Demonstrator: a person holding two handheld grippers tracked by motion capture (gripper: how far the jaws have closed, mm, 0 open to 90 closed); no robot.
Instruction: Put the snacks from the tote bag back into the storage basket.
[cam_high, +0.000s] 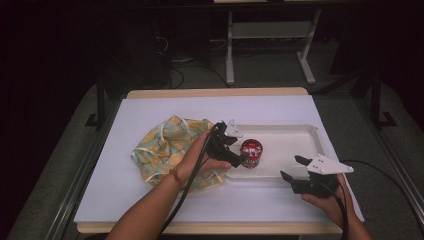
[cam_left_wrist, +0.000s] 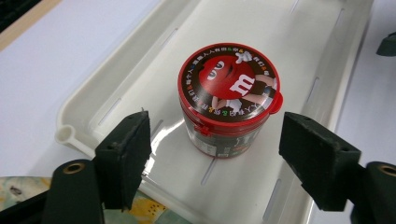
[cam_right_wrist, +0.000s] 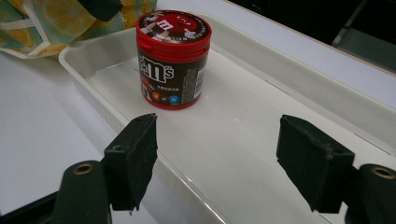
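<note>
Standing upright in the white tray (cam_high: 295, 135), the M&M's candy tub (cam_high: 251, 153) sits within easy reach. Left gripper (cam_high: 231, 148) fingers (cam_left_wrist: 125, 156) flank it released; right gripper (cam_high: 294, 168) waits released nearby.

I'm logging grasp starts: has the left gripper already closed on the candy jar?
No: in the left gripper view the left gripper has its jaws wide apart, with the candy jar standing untouched in the white tray.
</note>
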